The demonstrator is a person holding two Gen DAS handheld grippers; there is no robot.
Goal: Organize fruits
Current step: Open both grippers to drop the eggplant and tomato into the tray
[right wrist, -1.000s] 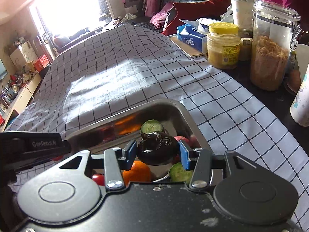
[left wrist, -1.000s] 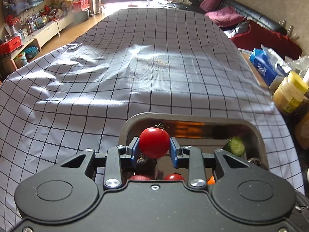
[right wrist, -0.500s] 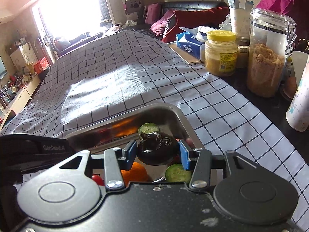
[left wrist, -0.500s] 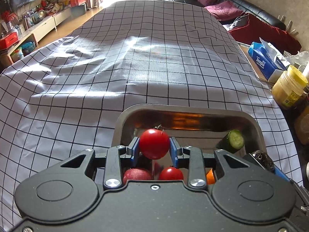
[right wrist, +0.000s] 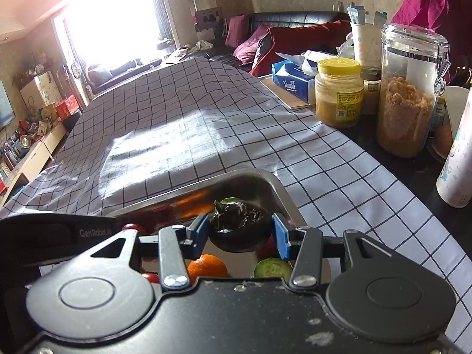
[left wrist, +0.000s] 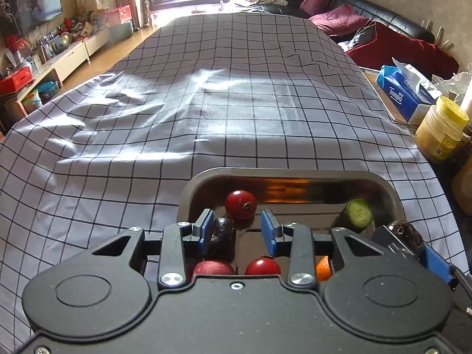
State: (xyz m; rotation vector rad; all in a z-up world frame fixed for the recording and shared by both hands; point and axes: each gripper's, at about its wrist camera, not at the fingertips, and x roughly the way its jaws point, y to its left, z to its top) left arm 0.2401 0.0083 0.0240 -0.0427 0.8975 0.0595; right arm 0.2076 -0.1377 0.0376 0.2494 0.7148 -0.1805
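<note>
A metal tray (left wrist: 295, 174) sits on the checked tablecloth and holds fruit and vegetables. My left gripper (left wrist: 237, 231) is open above the tray; a red tomato (left wrist: 240, 204) lies in the tray just beyond its blue pads. Below it are a dark eggplant (left wrist: 222, 230), another tomato (left wrist: 262, 266), a red fruit (left wrist: 213, 268) and an orange (left wrist: 322, 268). A cucumber piece (left wrist: 357, 214) rests at the tray's right. My right gripper (right wrist: 240, 231) is shut on a dark eggplant (right wrist: 239, 230) over the tray (right wrist: 259, 177), above an orange (right wrist: 207, 265) and a cucumber slice (right wrist: 273, 268).
At the table's right edge stand a yellow-lidded jar (right wrist: 339, 91), a tall glass jar of brown flakes (right wrist: 408, 94), a blue tissue pack (right wrist: 290, 81) and a white bottle (right wrist: 457, 162). The checked cloth (left wrist: 206, 103) stretches far ahead. A sofa lies beyond.
My left gripper opened and let go of the red tomato, which now lies in the tray. My right gripper still holds the eggplant, nearly unmoved.
</note>
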